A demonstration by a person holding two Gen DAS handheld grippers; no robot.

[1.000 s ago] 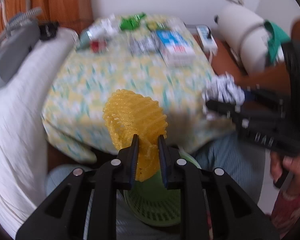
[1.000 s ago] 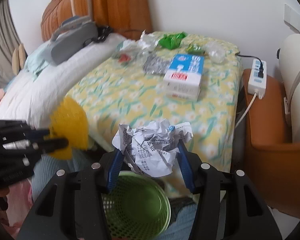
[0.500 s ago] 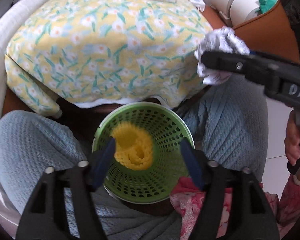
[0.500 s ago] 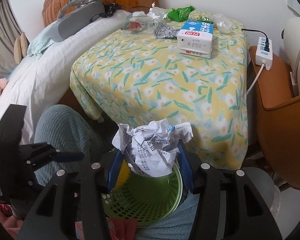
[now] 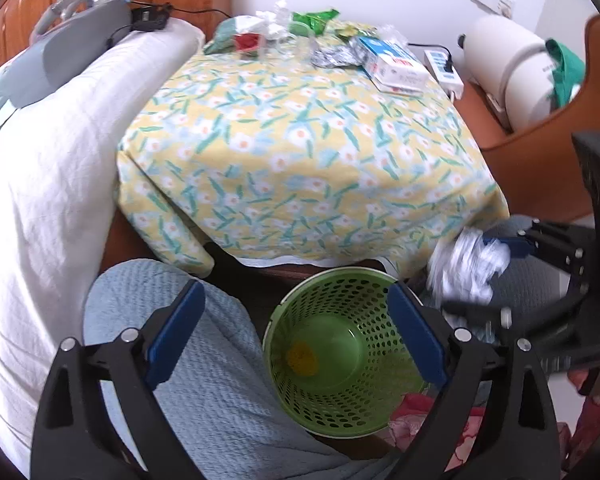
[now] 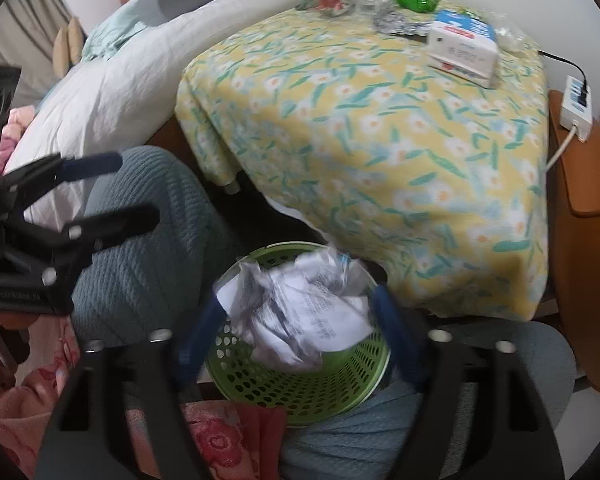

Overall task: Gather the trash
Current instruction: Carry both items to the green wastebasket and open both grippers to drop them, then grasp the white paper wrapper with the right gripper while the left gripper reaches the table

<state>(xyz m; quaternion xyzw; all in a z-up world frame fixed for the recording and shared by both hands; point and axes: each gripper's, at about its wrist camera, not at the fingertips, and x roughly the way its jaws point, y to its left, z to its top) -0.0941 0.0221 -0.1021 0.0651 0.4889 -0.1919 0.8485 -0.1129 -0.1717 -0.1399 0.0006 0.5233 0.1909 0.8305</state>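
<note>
A green perforated basket (image 5: 332,273) stands between a person's knees below the table edge. A yellow foam net (image 5: 302,356) lies at its bottom. My left gripper (image 5: 296,322) hangs over the basket, its jaws opening wide with nothing between them. It also shows at the left of the right wrist view as the left gripper (image 6: 114,192). A crumpled white paper ball (image 6: 300,308) sits blurred between the fingers of my right gripper (image 6: 298,334), just above the basket (image 6: 296,394). Those jaws are opening and the pads stand off the paper (image 5: 468,268).
On the flowered tablecloth (image 5: 300,152) at the far edge lie a green wrapper (image 5: 314,18), a foil scrap (image 5: 332,56), a milk carton (image 5: 396,66) and a red-and-clear wrapper (image 5: 248,42). A white duvet (image 5: 48,184) lies left, a power strip (image 6: 578,104) and an orange chair (image 5: 540,168) right.
My left gripper let go of the yellow net, which dropped into the basket, and spread wide. My right gripper sank over the basket and its jaws spread off the paper ball.
</note>
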